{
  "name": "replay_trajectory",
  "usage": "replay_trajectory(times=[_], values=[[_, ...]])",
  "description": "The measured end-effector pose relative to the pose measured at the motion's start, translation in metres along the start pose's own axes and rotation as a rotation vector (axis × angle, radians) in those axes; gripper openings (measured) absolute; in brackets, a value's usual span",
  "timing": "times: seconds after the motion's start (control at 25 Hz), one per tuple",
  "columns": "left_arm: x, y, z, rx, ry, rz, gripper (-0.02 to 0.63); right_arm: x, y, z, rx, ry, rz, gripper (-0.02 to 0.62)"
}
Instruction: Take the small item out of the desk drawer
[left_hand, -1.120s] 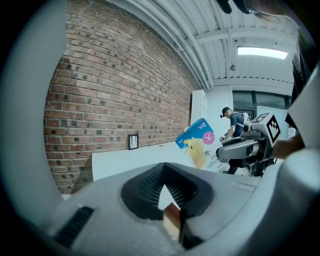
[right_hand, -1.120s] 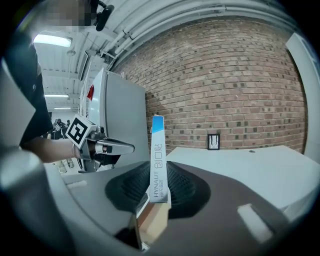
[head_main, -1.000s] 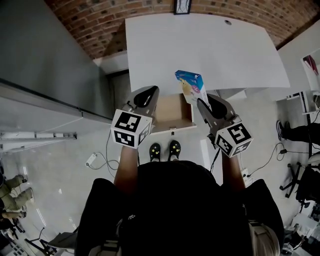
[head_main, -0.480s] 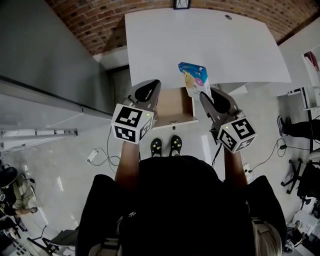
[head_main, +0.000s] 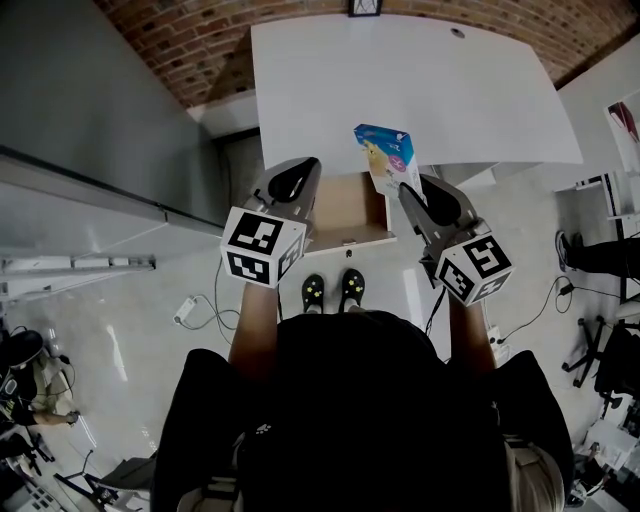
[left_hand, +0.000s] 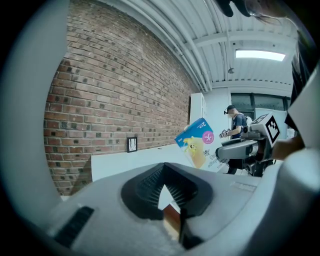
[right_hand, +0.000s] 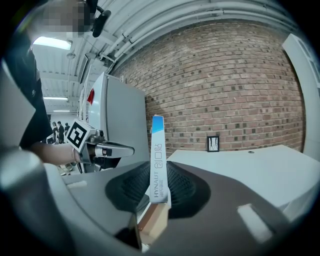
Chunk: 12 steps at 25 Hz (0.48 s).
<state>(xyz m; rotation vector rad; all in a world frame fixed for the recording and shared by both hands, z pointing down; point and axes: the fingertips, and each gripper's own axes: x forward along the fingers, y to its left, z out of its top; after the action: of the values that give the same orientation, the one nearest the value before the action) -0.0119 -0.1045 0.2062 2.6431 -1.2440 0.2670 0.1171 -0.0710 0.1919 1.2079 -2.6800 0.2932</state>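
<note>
1. Brick wall (head_main: 180, 40) behind white desk (head_main: 420, 90); drawer (head_main: 345, 215) open at its near edge.
2. Right gripper (head_main: 408, 192) — jaws clamped on blue box (head_main: 385, 158), lifted out, over the drawer's right corner.
3. Left gripper (head_main: 292, 182) — jaws closed, nothing between them.

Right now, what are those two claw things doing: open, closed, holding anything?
Left gripper: closed, fingers together, holding nothing.
Right gripper: closed on a small blue-and-white box, held upright.

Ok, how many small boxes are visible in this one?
1: the blue box, held upright by the right gripper, by the open drawer. The left gripper hides part of the drawer.
</note>
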Motion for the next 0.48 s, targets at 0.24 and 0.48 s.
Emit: replay_trajectory(times=[0.24,0.48], values=[[-0.001,0.0009,-0.0005,-0.001,0.002,0.001,-0.002,0.0007,0.0003,-0.0004,0.007,-0.002,-0.001,0.106],[-0.0011,0.0002,-0.0016,-0.002,0.002,0.001,-0.002,-0.0007,-0.0002,-0.002,0.017,-0.006,-0.003,0.106]])
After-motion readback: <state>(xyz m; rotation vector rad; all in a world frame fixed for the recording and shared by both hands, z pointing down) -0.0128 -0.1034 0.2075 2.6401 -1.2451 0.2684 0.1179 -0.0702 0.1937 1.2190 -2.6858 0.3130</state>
